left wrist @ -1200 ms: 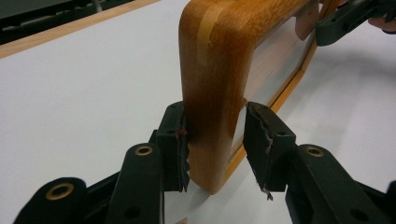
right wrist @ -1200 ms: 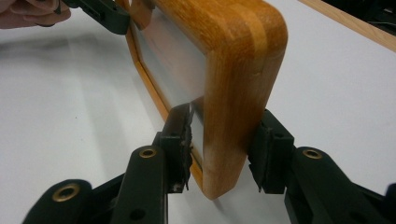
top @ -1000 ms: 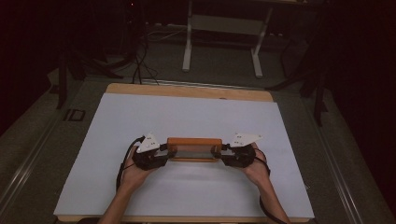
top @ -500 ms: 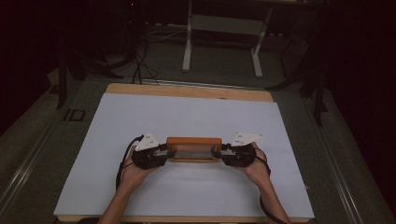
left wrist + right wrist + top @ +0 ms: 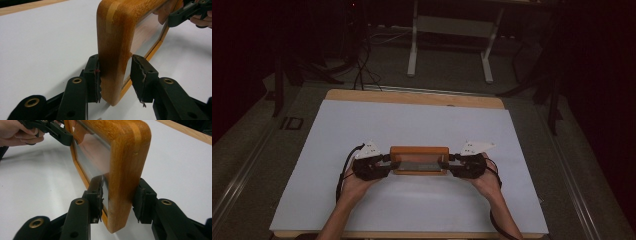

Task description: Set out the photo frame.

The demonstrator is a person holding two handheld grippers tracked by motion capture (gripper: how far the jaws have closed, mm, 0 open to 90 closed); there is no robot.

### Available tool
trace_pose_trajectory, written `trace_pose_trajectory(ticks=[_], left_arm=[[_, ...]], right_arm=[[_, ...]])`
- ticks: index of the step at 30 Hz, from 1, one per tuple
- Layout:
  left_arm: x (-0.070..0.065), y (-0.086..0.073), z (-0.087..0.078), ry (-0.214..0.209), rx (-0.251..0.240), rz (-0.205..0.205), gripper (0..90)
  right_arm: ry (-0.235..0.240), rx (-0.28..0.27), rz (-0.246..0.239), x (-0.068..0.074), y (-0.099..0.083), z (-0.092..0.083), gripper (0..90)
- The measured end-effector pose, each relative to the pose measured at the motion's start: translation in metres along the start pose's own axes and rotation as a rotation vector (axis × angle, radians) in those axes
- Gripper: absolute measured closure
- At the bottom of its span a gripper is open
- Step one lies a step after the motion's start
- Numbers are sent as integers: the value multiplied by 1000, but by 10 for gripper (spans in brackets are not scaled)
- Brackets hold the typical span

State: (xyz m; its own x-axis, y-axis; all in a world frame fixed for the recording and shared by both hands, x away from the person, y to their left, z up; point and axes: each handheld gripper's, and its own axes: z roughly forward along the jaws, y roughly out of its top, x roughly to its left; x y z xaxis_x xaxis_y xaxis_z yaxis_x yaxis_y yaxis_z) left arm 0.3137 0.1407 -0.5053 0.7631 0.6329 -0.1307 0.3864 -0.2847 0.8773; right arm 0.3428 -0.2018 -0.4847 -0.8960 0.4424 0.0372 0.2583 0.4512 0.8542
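High view: compared with a second ago, nothing has visibly moved. The white tabletop (image 5: 412, 125) carries one thing, a wooden frame (image 5: 419, 151) with a glass pane. It sits near the front middle, standing on its long edge. The left gripper (image 5: 387, 161) and right gripper (image 5: 451, 161) each hold one short end, and both hands are at rest. This reads as a steady two-handed grip, ready for a lift or a turn.

In the left gripper view, the fingers (image 5: 93, 75) are narrowed onto the frame's end. In the right gripper view, the fingers (image 5: 96, 195) pinch the other end. Whether the bottom edge touches the tabletop, I cannot tell.

Nothing on the tabletop stands in the way. Beyond it are a dark floor, a white stand (image 5: 452, 25) and cables (image 5: 362, 70).
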Motion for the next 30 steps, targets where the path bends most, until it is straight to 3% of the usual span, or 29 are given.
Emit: trace_pose_trajectory(ticks=[30], left_arm=[[9,-2,2,-44,4,-114,604]], right_arm=[[49,-8,110,-5,-4,3,634]])
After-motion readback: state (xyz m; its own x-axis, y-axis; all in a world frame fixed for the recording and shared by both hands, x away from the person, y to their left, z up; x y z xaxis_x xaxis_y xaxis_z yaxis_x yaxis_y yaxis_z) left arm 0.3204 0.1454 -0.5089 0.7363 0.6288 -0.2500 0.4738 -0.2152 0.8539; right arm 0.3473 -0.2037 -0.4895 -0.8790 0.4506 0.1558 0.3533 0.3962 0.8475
